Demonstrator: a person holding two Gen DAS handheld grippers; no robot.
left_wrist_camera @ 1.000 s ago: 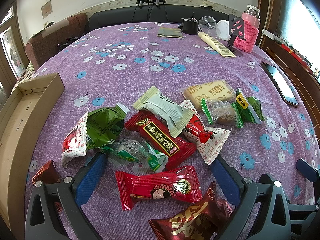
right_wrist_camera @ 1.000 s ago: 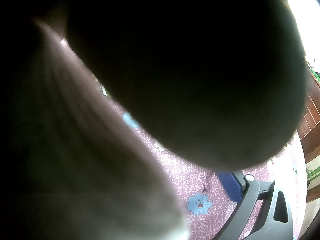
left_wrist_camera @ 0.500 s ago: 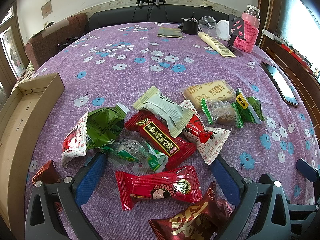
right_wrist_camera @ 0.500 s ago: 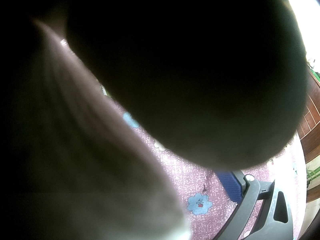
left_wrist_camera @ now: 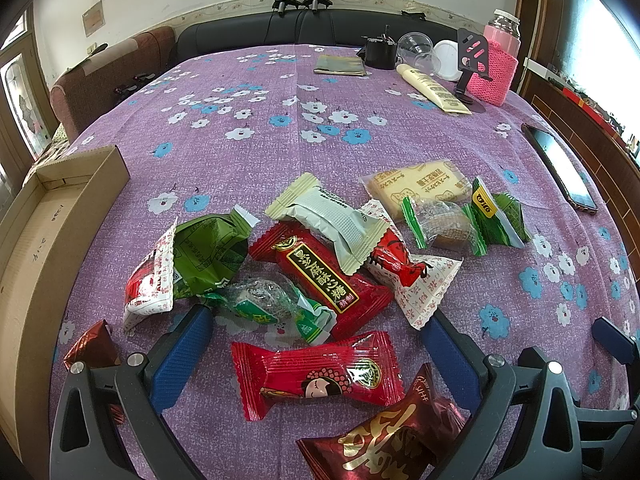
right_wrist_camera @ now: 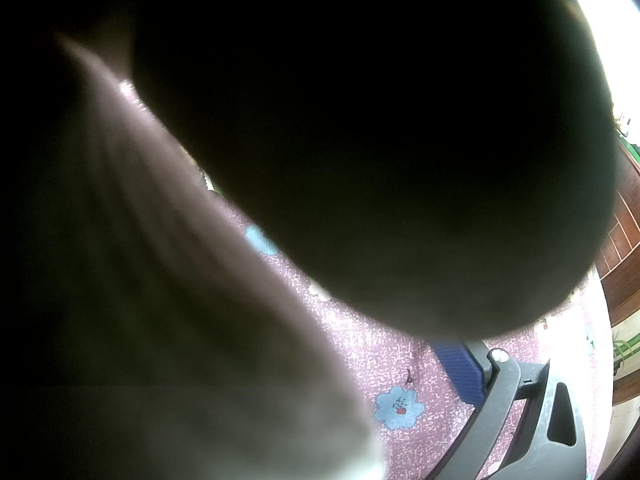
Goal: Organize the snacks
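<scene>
Several wrapped snacks lie in a heap on the purple flowered tablecloth (left_wrist_camera: 280,136). My left gripper (left_wrist_camera: 316,344) is open, its blue pads on either side of a red candy packet (left_wrist_camera: 320,372). A dark red packet (left_wrist_camera: 384,436) lies under it, a long red bar (left_wrist_camera: 320,276) and a white packet (left_wrist_camera: 332,220) beyond. A green packet (left_wrist_camera: 204,252) lies to the left. In the right wrist view something dark and blurred covers the lens; only one blue fingertip (right_wrist_camera: 460,368) shows over the cloth.
An open cardboard box (left_wrist_camera: 44,248) stands at the table's left edge. A phone (left_wrist_camera: 560,168) lies at the right. A pink bottle (left_wrist_camera: 496,68), a tube, a cup and a black stand crowd the far right corner. A sofa runs behind the table.
</scene>
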